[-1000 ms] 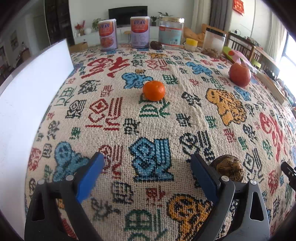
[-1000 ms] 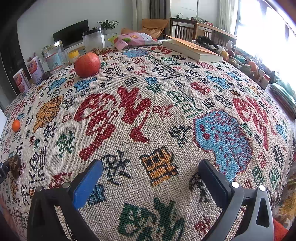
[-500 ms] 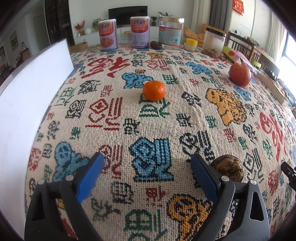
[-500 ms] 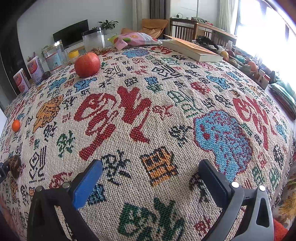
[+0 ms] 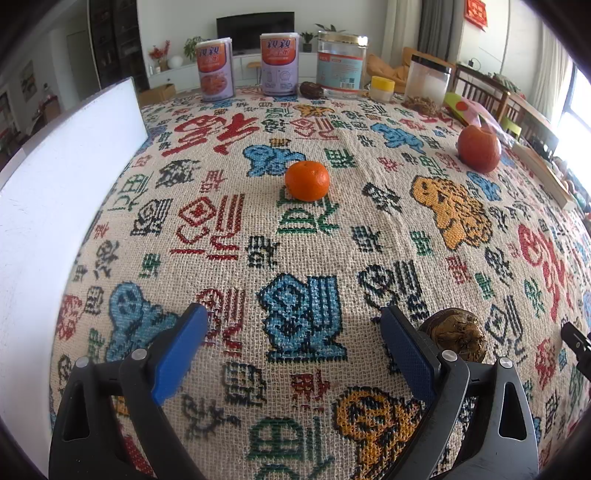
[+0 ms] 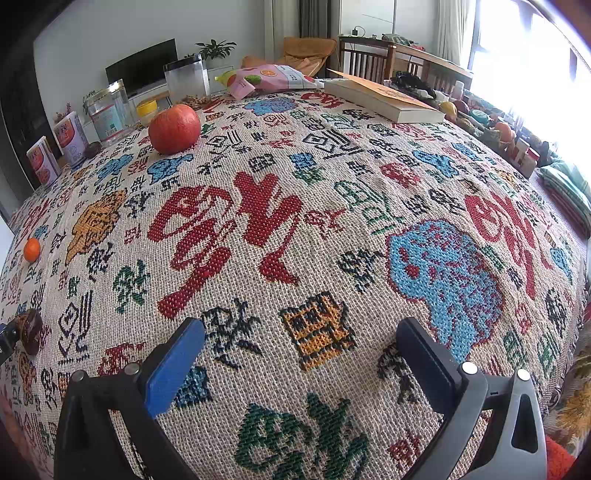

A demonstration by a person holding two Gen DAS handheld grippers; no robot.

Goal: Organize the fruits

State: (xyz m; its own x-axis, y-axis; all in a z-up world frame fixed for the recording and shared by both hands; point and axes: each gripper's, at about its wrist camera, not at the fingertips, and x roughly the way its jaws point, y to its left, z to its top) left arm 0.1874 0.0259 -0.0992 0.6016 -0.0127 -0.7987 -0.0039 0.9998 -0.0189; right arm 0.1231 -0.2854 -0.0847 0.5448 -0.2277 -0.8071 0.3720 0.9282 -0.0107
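Both our grippers, left [image 5: 291, 325] and right [image 6: 301, 339], gape wide and empty over bare cloth [image 5: 310, 236]; tangerine [image 5: 307, 180] ahead, white box [image 5: 55, 192] edging left.

- White wall [image 5: 177, 22] standing at the back, dark TV [image 5: 255, 27] sitting against it above a low white cabinet [image 5: 166, 75].
- Bright daylight pouring through the window [image 6: 532, 66] on the right side, washing out that edge.
- Wooden chairs [image 6: 373, 61] standing beyond the table, grey curtains [image 5: 436, 26] hanging behind.
- Potted plant [image 6: 216, 48] sitting near the TV.
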